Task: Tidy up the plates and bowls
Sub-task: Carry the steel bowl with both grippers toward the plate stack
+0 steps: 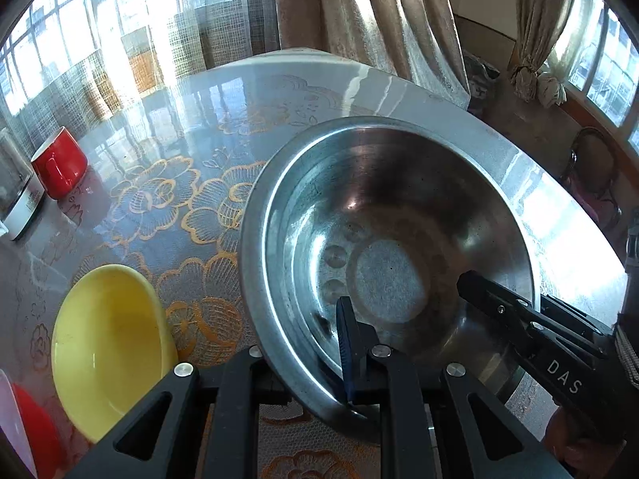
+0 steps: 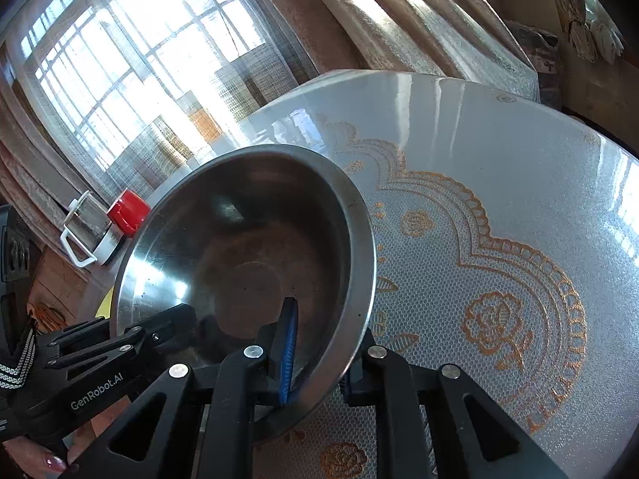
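Steel bowl (image 1: 391,247), left wrist view: a round, scuffed metal basin with a wide flat rim and a dull circular base, tilted above the lace-patterned table (image 1: 167,127). Your left gripper (image 1: 319,359) was clamped on its near rim, one blue pad inside. A yellow bowl (image 1: 108,343) lay to the left.

Right wrist view: the same bowl (image 2: 243,255) appeared dark and reflective. Your right gripper (image 2: 315,363) pinched its rim, one finger inside, one outside.
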Demonstrator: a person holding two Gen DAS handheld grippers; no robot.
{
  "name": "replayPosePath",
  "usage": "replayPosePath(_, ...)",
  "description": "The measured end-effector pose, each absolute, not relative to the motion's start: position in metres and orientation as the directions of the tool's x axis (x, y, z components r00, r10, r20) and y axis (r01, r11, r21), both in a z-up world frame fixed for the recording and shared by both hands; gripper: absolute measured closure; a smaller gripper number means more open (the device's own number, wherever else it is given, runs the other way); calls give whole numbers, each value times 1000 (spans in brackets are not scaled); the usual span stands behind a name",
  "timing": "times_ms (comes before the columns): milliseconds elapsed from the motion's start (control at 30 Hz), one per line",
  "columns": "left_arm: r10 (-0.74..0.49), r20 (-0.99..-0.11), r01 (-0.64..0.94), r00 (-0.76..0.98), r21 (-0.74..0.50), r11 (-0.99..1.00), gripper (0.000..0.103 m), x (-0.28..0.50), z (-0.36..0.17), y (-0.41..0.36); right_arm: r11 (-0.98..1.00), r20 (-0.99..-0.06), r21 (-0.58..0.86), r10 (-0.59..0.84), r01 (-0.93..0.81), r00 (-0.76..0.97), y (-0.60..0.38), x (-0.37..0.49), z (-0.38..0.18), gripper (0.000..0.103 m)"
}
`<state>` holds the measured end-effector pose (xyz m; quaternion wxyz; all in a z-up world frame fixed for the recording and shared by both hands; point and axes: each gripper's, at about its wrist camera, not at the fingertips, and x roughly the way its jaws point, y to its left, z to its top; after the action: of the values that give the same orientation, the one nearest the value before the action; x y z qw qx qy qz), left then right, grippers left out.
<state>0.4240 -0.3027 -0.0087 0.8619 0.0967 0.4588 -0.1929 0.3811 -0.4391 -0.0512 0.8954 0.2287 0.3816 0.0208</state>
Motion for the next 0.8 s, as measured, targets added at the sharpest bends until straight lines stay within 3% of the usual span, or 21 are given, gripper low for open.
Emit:
replayPosePath(233,-251,-823,459,510,14,888,85,404,-2,-297,894,-664,428,210,134,718,-434,361,-49,88)
replayPosePath(400,-266,-808,483,527,27,875,85,384,12,-293,958,-672,276,130,83,729,-414,343,-33,87)
replayPosePath(800,-335,-756,509,563,-3,861,85,332,54,-267,949,-641,303,135,88,755,-405,291,12,87)
